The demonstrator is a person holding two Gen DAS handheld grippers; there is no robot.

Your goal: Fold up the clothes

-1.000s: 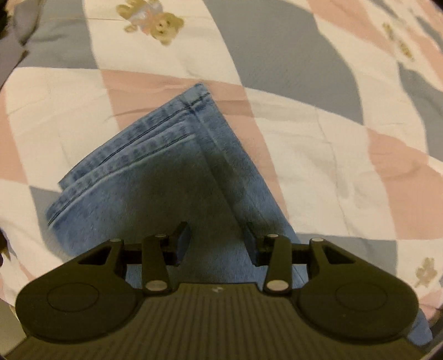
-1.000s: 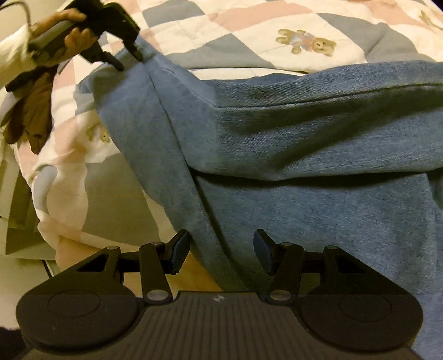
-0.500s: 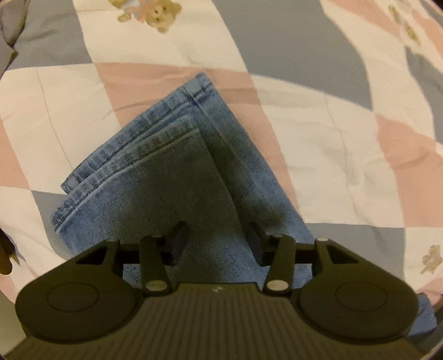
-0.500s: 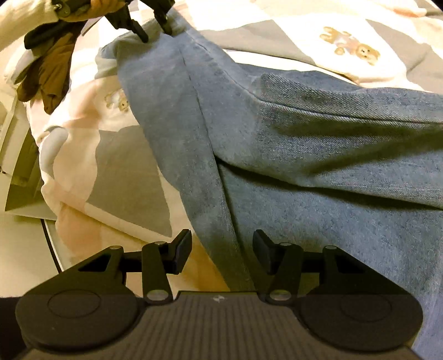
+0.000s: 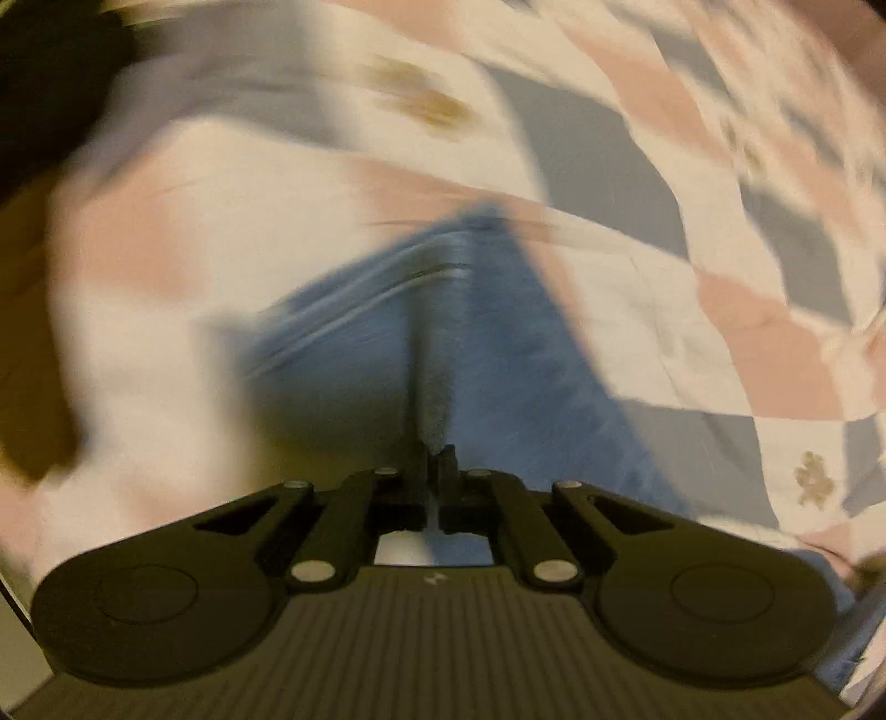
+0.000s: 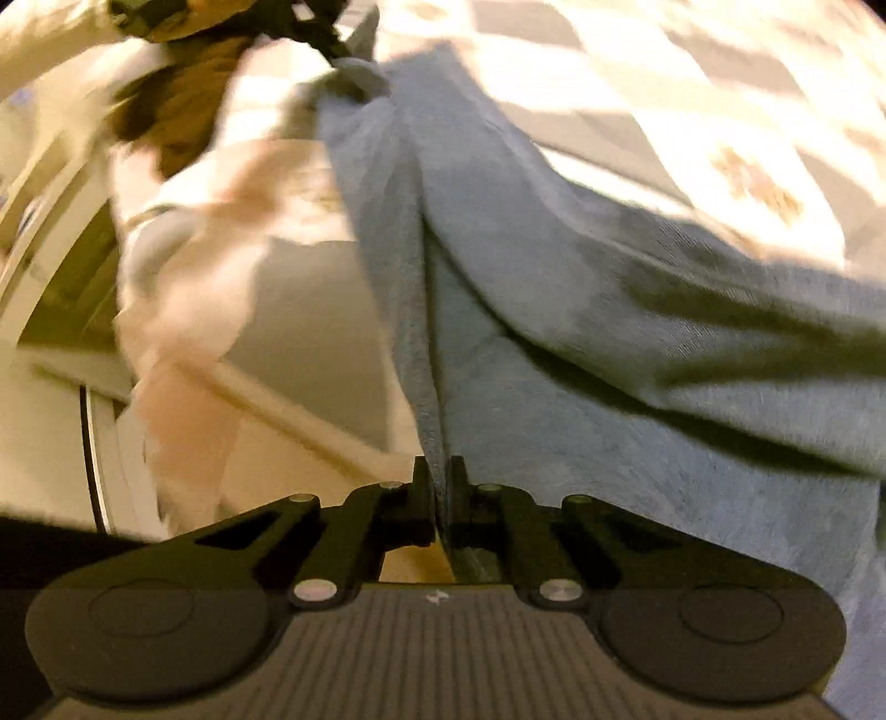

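A pair of blue jeans (image 5: 487, 354) lies on a patchwork quilt (image 5: 692, 343). In the left wrist view my left gripper (image 5: 439, 459) is shut on a ridge of denim near the leg hems, which run away from me; the picture is blurred. In the right wrist view my right gripper (image 6: 440, 476) is shut on a pinched edge of the jeans (image 6: 554, 288), whose cloth rises in a taut fold to the far top. There the left gripper (image 6: 326, 33) also shows, holding the cloth's other end.
The quilt (image 6: 692, 111) has pink, grey and white patches with teddy bear prints. A person's hand and sleeve (image 6: 127, 33) show at the top left of the right wrist view. The bed's edge and the floor (image 6: 50, 399) lie at the left.
Both grippers were open over the jeans and have shut on the denim. The cloth now rises in a ridge between each pair of fingers, and both views are blurred by motion.
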